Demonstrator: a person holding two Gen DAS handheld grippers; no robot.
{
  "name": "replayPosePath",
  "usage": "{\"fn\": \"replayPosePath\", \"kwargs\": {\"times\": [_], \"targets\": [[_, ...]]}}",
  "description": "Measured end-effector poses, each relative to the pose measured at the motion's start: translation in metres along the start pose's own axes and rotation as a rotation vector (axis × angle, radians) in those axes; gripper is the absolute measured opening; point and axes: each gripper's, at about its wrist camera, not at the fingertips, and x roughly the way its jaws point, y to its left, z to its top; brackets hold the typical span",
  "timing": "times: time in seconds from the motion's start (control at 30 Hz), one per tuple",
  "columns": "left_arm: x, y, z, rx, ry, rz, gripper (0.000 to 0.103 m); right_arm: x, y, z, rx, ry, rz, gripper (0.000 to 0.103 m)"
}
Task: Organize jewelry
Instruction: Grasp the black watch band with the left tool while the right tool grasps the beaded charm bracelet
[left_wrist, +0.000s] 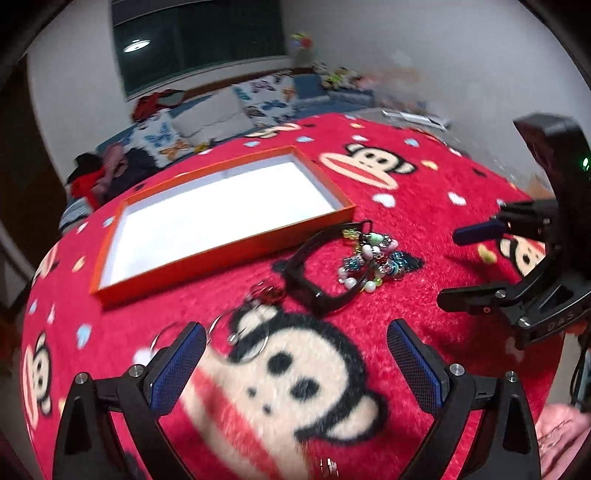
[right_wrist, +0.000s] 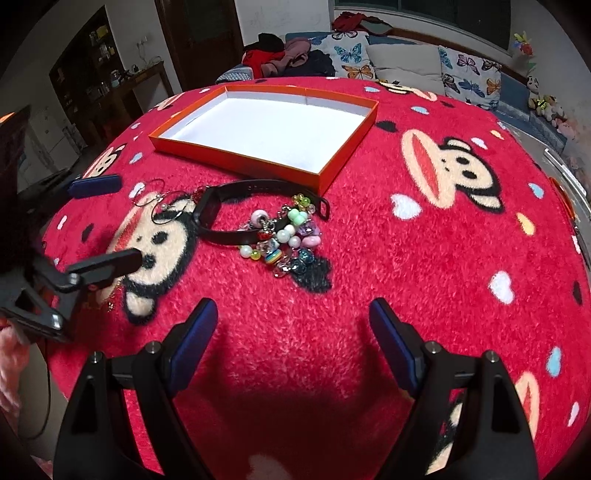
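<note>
1. Both grippers are held spread wide with nothing between the fingers: the left gripper (left_wrist: 295, 354) at lower centre of its view, the right gripper (right_wrist: 291, 332) likewise.
2. The tray (right_wrist: 332, 173) is seen empty at upper centre, presumably kept as the destination.
3. The beads (right_wrist: 284, 240), band (right_wrist: 221, 206) and hoops (right_wrist: 162, 206) lie mid-frame, just below the tray.
4. A small metallic item, possibly a ring (left_wrist: 328, 466), is shown only in the left view, bottom edge.

Both wrist views look down, close, across the blanket (left_wrist: 424, 221); both share the orange tray (right_wrist: 347, 155).
</note>
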Motion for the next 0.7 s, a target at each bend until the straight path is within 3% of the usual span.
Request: {"fn": "replayPosePath", "kwargs": {"times": [0.17, 0.37, 0.7], "targets": [[0.032, -0.005, 0.015, 0.074, 0.027, -0.059, 0.100, 0.005, -0.008, 0.005, 0.017, 0.014, 0.027, 0.084], [0.061, -0.009, 0.026, 0.135, 0.053, -0.078, 0.096, 0.013, -0.013, 0.009, 0.013, 0.031, 0.051, 0.082], [0.073, -0.014, 0.026, 0.158, 0.051, -0.119, 0.088, 0.033, -0.011, 0.027, -0.007, 0.047, 0.131, 0.065]]}}
